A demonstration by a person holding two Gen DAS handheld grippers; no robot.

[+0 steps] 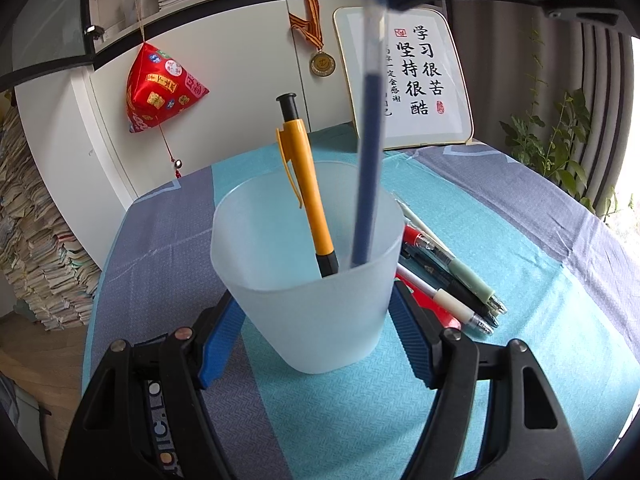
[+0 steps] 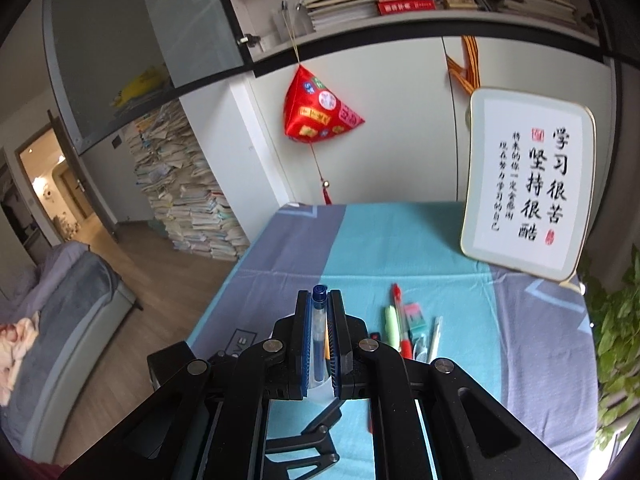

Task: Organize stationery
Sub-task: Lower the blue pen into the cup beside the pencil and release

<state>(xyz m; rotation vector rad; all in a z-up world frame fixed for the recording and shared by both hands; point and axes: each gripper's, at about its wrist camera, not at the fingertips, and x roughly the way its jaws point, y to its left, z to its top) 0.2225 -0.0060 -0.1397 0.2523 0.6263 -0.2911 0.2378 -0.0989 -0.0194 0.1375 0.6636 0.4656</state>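
A frosted plastic cup [image 1: 320, 292] stands on the table, held between the blue pads of my left gripper [image 1: 316, 320], which is shut on it. An orange pen [image 1: 308, 192] leans inside the cup. My right gripper [image 2: 320, 320] is shut on a blue pen [image 2: 319, 328]; in the left wrist view that blue pen [image 1: 368, 168] hangs from above with its lower end inside the cup. Several loose pens [image 1: 448, 280] lie on the cloth just right of the cup; they also show in the right wrist view [image 2: 400, 328].
A framed calligraphy board [image 1: 412, 80] leans at the table's back. A striped blue and grey cloth [image 1: 520, 240] covers the table. A small pink and green eraser [image 2: 416, 316] lies among the pens. A plant [image 1: 560, 148] stands at the right edge.
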